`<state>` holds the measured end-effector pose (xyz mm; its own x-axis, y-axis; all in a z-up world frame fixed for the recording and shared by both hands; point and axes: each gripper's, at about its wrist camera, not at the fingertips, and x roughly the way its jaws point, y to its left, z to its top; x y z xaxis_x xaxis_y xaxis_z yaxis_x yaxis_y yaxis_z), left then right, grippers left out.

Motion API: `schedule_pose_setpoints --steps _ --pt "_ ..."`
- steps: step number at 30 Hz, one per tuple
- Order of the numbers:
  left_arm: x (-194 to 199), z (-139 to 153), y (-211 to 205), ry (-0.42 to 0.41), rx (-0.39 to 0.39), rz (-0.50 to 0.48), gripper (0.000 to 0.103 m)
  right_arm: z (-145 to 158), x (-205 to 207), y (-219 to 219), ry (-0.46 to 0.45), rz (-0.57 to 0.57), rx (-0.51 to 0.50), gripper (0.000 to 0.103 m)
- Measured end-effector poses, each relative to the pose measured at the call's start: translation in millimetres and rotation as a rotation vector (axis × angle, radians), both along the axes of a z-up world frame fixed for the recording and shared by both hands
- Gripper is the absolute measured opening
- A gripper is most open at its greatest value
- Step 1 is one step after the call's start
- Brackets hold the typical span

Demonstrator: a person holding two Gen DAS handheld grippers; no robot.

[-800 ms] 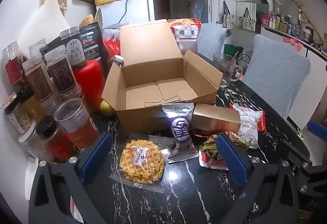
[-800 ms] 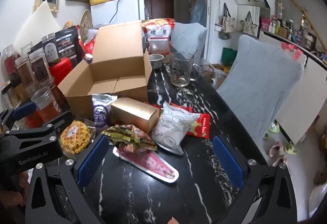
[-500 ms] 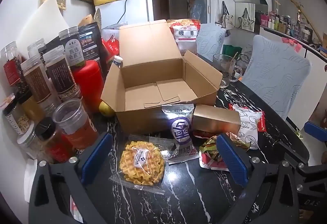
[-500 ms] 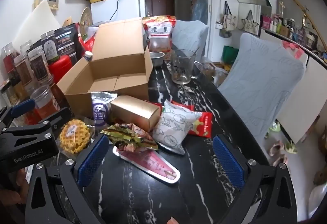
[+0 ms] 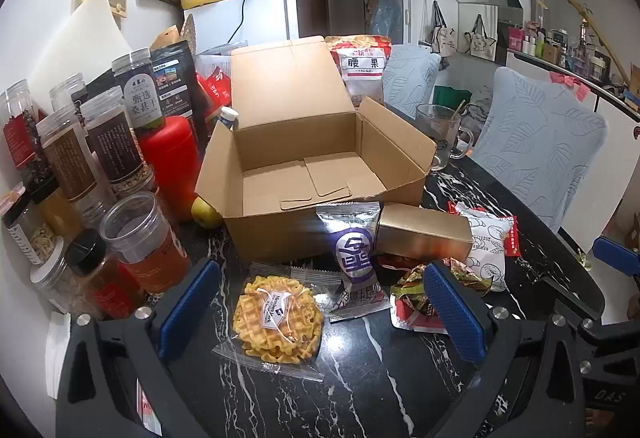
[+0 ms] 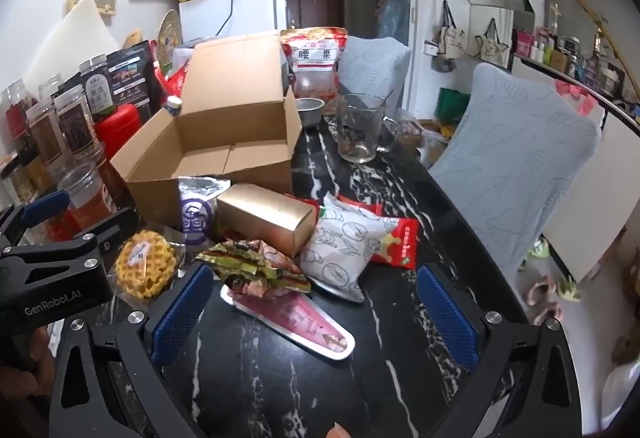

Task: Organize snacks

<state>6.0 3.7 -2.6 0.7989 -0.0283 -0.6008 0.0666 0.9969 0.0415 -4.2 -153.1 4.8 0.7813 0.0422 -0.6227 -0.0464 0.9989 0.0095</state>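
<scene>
Both tools empty, jaws spread wide: left gripper (image 5: pixel 320 302) hangs over the waffle pack (image 5: pixel 278 320), right gripper (image 6: pixel 316 304) over the red wedge-shaped pouch (image 6: pixel 304 318). Snacks lie heaped on the black marble table (image 6: pixel 280 390), just in front of the open cardboard box (image 5: pixel 304 166), which I see empty.

Risks, as I judge them:
- Wrappers overlap; a pinch on the crinkled foil packs (image 6: pixel 256 266) may drag a neighbour along.
- The waffle looks brittle; a hard squeeze could crack it.
- The jars (image 5: pixel 100 174) crowd the left side; a wide swing could topple one.
- The gold carton (image 6: pixel 266 218) sits on other packs and may slide.

Hard to read: what lies under the gold carton, and the red packet (image 6: pixel 396 242) half covered by the white pillow pack (image 6: pixel 340 246).
</scene>
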Motion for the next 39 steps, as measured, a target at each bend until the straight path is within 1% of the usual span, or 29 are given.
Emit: schedule_pose_setpoints --steps 39 --pt "1.1 -2.9 7.4 0.021 -0.014 0.009 0.103 -0.7 -1.7 1.8 -0.005 0.001 -0.010 0.103"
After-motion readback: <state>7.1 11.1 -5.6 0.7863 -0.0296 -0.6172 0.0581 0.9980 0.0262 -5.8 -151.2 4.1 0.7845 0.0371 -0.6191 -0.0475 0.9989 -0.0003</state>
